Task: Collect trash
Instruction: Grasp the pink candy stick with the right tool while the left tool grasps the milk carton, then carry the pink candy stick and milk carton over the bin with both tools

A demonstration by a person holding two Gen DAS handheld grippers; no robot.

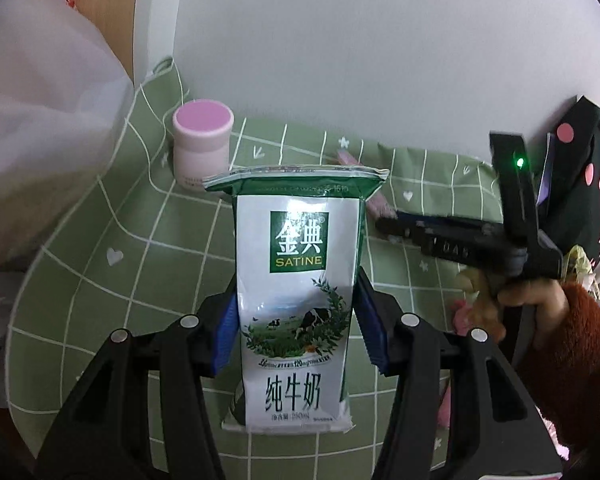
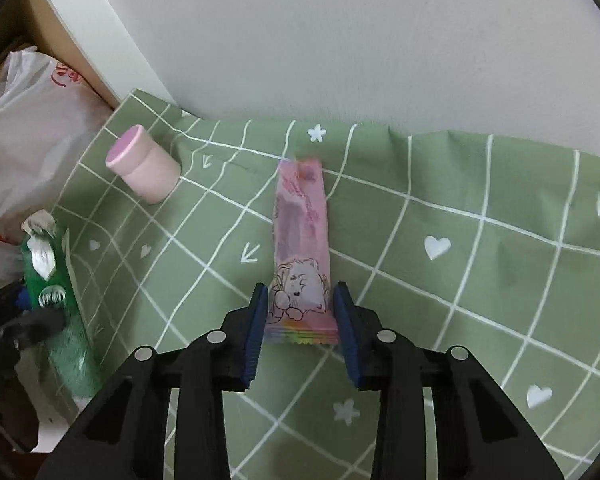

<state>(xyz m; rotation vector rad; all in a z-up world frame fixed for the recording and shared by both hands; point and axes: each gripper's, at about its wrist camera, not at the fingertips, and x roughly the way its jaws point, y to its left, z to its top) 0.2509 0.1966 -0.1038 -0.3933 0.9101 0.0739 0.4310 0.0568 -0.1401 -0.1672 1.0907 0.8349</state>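
Note:
My left gripper (image 1: 298, 320) is shut on a white and green Satine milk carton (image 1: 298, 280), held upright above the green checked tablecloth (image 1: 100, 264). The carton also shows from the side in the right wrist view (image 2: 56, 292). My right gripper (image 2: 300, 320) has its blue pads on either side of the near end of a pink snack wrapper (image 2: 302, 240) that lies flat on the cloth; the pads look in contact with its edges. The right gripper also shows in the left wrist view (image 1: 392, 226), next to the pink wrapper (image 1: 376, 204).
A pink-lidded jar (image 1: 202, 140) stands at the back left of the cloth, also in the right wrist view (image 2: 144, 168). A white plastic bag (image 2: 24, 128) sits left of the table. A dark bag with pink dots (image 1: 580, 184) hangs at right. A white wall is behind.

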